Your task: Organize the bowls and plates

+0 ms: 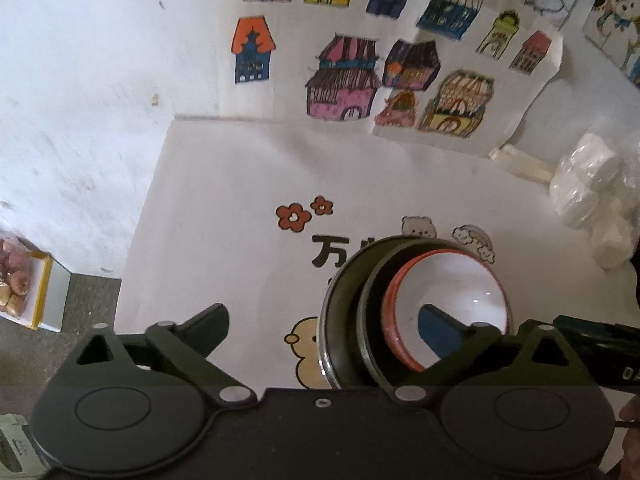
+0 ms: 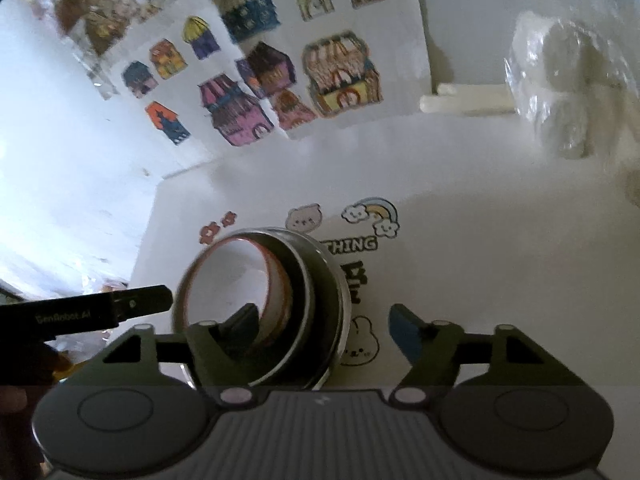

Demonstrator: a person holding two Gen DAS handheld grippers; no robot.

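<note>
The left tool (image 1: 324, 320) has its 2 fingers spread wide, w/ nothing pinched. Its right finger, w/ a blue pad (image 1: 440, 328), reaches into the white bowl (image 1: 452, 292). Its left finger sits over the bare tabletop (image 1: 224, 220).

The right tool (image 2: 324, 328) is spread wide too and holds nothing. Its left finger (image 2: 240, 324) pokes into the same white bowl (image 2: 228, 280). Its right finger has a blue pad (image 2: 404, 332) and sits over the tabletop (image 2: 480, 240), next to a bunny pic (image 2: 362, 344).

The white bowl has a red rim. It sits inside a dark bowl (image 1: 368, 300), and that one sits inside a bigger dark bowl w/ a shiny rim (image 1: 340, 292). So it's 3 bowls in a stack. The stack is on the tabletop, between the 2 tools, and looks tipped on its side, open side facing the right tool.

The tabletop is white w/ cartoon pics: red flowers (image 1: 296, 216), a yellow duck (image 1: 304, 352), a rainbow w/ clouds (image 2: 372, 216).

Farther back, a sheet w/ colored house drawings (image 1: 348, 76) leans on the wall. A plastic bag w/ white stuff (image 1: 592, 188) is at the right. A yellow tray w/ snacks (image 1: 20, 284) is low at the far left.
</note>
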